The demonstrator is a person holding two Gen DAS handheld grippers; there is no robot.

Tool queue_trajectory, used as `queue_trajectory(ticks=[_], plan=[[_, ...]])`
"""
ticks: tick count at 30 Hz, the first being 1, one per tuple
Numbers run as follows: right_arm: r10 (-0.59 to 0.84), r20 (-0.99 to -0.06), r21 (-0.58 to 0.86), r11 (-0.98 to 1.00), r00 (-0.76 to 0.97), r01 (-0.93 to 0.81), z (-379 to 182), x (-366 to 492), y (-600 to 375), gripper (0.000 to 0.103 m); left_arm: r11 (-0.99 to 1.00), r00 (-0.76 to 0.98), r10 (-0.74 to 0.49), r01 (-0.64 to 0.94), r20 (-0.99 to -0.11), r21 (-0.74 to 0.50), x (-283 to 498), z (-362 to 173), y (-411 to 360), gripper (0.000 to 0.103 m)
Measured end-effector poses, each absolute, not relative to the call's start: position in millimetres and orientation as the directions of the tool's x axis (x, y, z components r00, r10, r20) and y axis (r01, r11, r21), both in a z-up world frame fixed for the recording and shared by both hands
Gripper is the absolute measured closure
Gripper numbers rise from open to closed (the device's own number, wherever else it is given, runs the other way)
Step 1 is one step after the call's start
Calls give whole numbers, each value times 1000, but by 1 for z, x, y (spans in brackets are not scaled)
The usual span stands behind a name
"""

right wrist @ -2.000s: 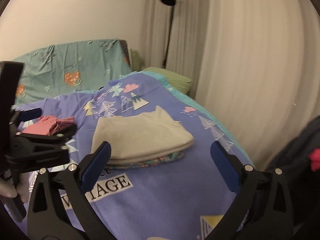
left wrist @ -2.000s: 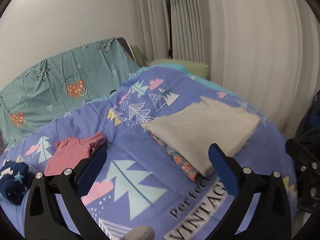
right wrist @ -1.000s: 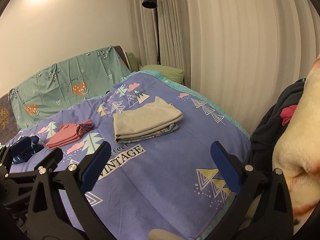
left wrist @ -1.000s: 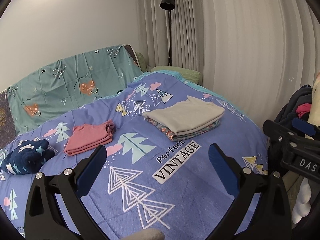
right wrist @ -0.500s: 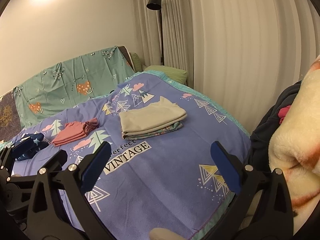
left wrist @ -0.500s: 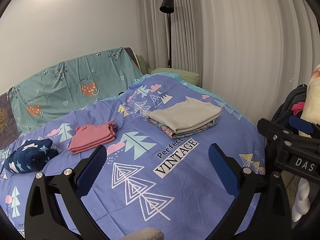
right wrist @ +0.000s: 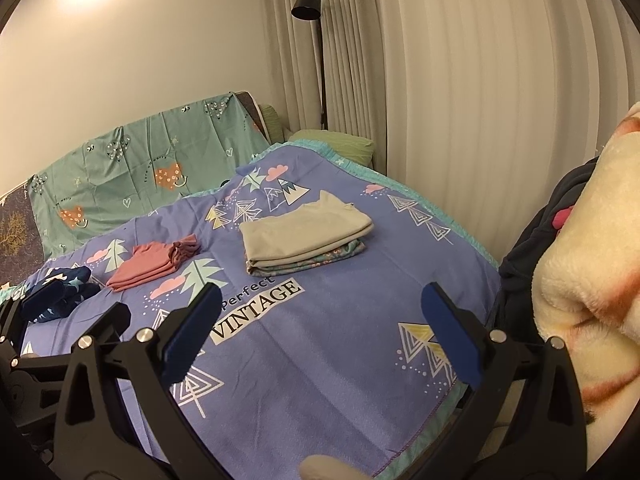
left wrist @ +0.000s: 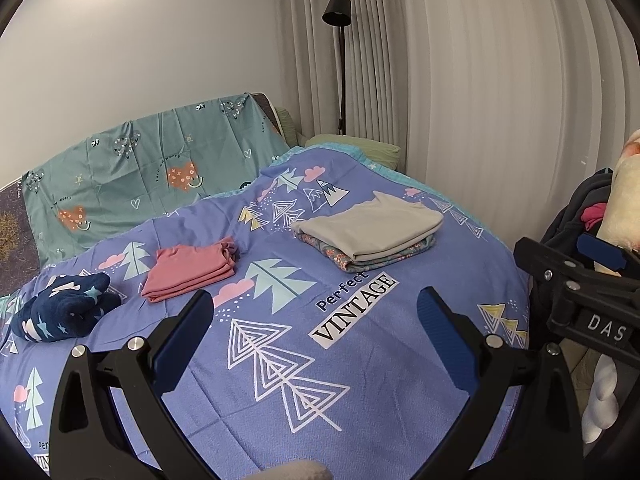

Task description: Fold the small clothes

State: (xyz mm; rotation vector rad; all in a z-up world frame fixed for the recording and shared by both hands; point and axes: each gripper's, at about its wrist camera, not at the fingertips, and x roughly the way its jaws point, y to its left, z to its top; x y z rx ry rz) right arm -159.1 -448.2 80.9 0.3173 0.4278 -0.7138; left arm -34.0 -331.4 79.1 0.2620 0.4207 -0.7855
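Purple bedspread [left wrist: 280,360] holds folded beige stack [left wrist: 368,226], pink stack [left wrist: 188,268]; both grippers' fingers [left wrist: 184,334] spread, seemingly empty.

- Left gripper [left wrist: 316,336]: jaws spread wide, holding nothing, raised and level.
- Right gripper [right wrist: 320,332]: jaws spread wide, holding nothing, raised to the right of the left one.

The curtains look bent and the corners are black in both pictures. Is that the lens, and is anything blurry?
Left wrist view: fisheye bows the curtains, corners go black, bright ceiling glare top left. Right wrist view: same bending; the fluffy cream blanket close by looks soft, folded beige garment stays sharp.
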Motion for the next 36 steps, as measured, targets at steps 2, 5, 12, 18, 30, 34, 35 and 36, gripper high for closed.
queue_trajectory(ticks=[2,5,12,18,30,34,35,36], plan=[[-556,-481,131,719,678,683,81,-159,-448,2,682,632,-625,728,-458,75,-34,79,-331,1],[-552,-485,130,722,678,680,81,-156,-449,2,683,638,-622,726,-454,84,-36,79,-331,1],[-547,-491,129,724,678,678,80,-151,-449,2,685,641,-619,724,-454,88,-36,78,-332,1],[-550,-495,126,721,673,682,77,-149,-450,2,681,633,-617,727,-467,86,-35,75,-333,1],[-549,-499,126,720,671,683,74,-148,-451,2,679,628,-614,729,-479,86,-33,72,-335,1],[-548,-501,126,719,670,683,72,-148,-450,2,679,628,-613,729,-479,87,-32,72,-336,1],[-548,-502,127,719,669,684,71,-148,-450,2,678,627,-613,730,-480,87,-32,71,-336,1],[-547,-502,128,719,670,683,72,-148,-451,2,677,626,-614,731,-481,87,-32,70,-336,1]])
